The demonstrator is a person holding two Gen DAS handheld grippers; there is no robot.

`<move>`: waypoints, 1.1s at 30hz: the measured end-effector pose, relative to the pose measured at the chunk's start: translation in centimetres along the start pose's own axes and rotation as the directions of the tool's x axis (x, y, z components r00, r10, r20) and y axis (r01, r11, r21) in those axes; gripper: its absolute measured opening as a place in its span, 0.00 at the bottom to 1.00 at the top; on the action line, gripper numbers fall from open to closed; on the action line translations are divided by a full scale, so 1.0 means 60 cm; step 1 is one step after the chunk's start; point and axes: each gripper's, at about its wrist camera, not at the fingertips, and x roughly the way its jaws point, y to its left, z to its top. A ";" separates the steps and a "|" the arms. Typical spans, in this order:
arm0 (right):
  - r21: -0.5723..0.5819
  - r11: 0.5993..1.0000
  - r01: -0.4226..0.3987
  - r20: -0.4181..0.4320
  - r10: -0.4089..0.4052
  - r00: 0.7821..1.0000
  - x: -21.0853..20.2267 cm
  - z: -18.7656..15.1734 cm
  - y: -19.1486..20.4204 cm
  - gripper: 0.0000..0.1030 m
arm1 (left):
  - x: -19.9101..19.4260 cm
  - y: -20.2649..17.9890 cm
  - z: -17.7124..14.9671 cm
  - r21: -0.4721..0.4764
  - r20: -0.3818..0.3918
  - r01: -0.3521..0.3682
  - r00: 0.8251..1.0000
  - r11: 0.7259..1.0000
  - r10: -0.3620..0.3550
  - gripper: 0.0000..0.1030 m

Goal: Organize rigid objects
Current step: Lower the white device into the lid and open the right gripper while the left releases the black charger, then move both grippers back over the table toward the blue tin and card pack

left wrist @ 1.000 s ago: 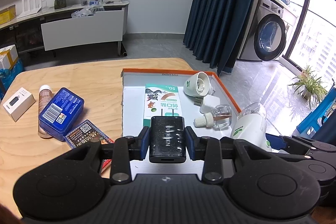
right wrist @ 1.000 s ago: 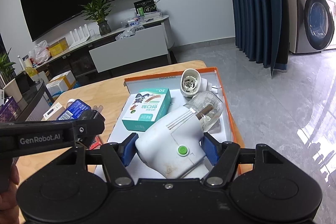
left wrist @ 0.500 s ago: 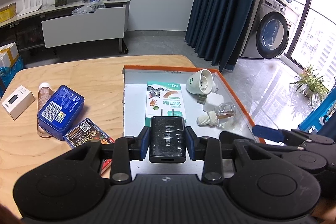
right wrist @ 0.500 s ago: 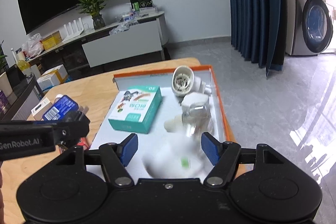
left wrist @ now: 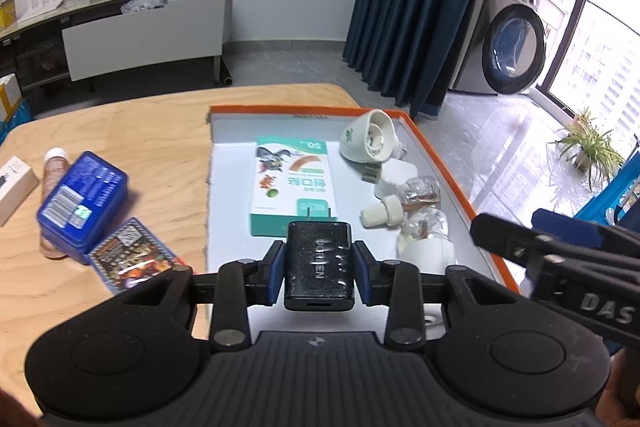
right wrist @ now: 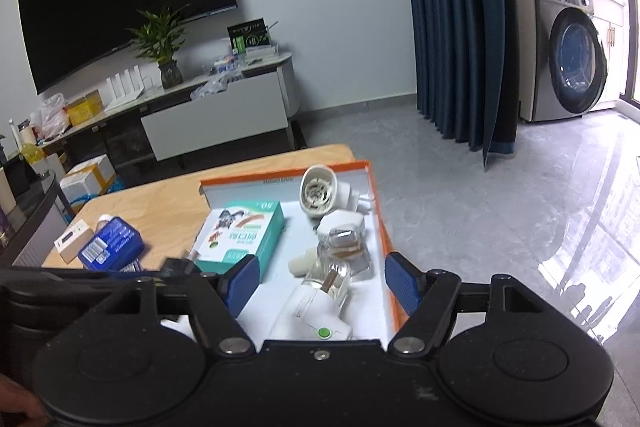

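Note:
My left gripper [left wrist: 319, 273] is shut on a black charger [left wrist: 319, 263], held above the near end of the orange-rimmed tray [left wrist: 444, 163]. In the right wrist view my right gripper [right wrist: 322, 285] has its jaws opening. A white plug-in vaporizer with a green button [right wrist: 316, 311] lies in the tray [right wrist: 280, 175] below them, and the pads do not touch it. The same vaporizer [left wrist: 426, 247] shows in the left wrist view, near the right gripper's fingers [left wrist: 568, 227]. The tray also holds a green box [left wrist: 294, 183], a white cone-shaped device [left wrist: 366, 141] and a small clear bottle [left wrist: 416, 195].
On the wooden table [left wrist: 160, 131] left of the tray lie a blue tin [left wrist: 82, 201], a patterned card pack [left wrist: 132, 257], a brownish bottle [left wrist: 54, 171] and a small white box [left wrist: 14, 181]. The table's right edge runs just past the tray.
The right gripper let go of the white vaporizer, which now lies in the tray, and its jaws spread wider. The left gripper drifted slightly forward, still holding the charger.

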 end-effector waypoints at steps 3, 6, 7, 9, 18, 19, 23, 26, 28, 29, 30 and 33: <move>-0.010 1.000 0.016 0.012 -0.016 1.000 -0.007 0.003 0.001 0.81 | 0.008 -0.012 0.002 0.015 -0.014 0.007 1.000 1.000 -0.007 0.37; -0.005 1.000 0.019 0.018 -0.019 1.000 -0.014 0.004 -0.001 0.81 | 0.007 -0.022 0.006 0.023 -0.014 -0.001 1.000 1.000 0.001 0.52; -0.004 1.000 0.023 0.023 -0.023 0.999 -0.016 0.004 0.000 0.81 | 0.003 -0.023 0.007 0.024 -0.005 0.000 1.000 1.000 0.000 0.54; -0.002 1.000 0.027 0.035 -0.027 0.999 -0.023 0.006 0.001 0.81 | -0.004 -0.025 0.009 0.026 0.007 -0.005 1.000 1.000 0.005 0.57; -0.028 0.999 -0.020 0.032 0.021 0.999 -0.037 0.007 0.031 0.81 | -0.045 0.004 0.005 -0.031 0.025 -0.065 0.998 0.997 0.065 0.72; -0.033 0.999 -0.028 0.030 0.029 0.999 -0.038 0.006 0.036 0.81 | -0.052 0.009 0.003 -0.036 0.028 -0.072 0.997 0.997 0.073 0.72; -0.045 0.996 -0.076 0.009 0.076 0.997 -0.038 0.002 0.066 0.82 | -0.076 0.037 -0.004 -0.057 0.036 -0.109 0.993 0.992 0.111 0.73; -0.073 0.991 -0.109 -0.009 0.109 0.994 -0.034 -0.003 0.094 0.83 | -0.091 0.063 -0.011 -0.084 0.038 -0.139 0.989 0.987 0.143 0.78; -0.087 0.987 -0.134 -0.024 0.132 0.991 -0.031 -0.007 0.114 0.83 | -0.101 0.082 -0.016 -0.105 0.033 -0.152 0.987 0.983 0.156 0.78; -0.092 0.985 -0.148 -0.031 0.145 0.989 -0.029 -0.008 0.123 0.84 | -0.105 0.091 -0.018 -0.112 0.032 -0.160 0.986 0.981 0.164 0.78; -0.096 0.982 -0.161 -0.039 0.158 0.987 -0.026 -0.009 0.132 0.84 | -0.110 0.099 -0.021 -0.116 0.031 -0.168 0.985 0.979 0.172 0.78; -0.118 0.975 -0.187 -0.055 0.182 0.982 -0.022 -0.015 0.161 0.84 | -0.125 0.125 -0.027 -0.131 0.034 -0.199 0.978 0.971 0.205 0.78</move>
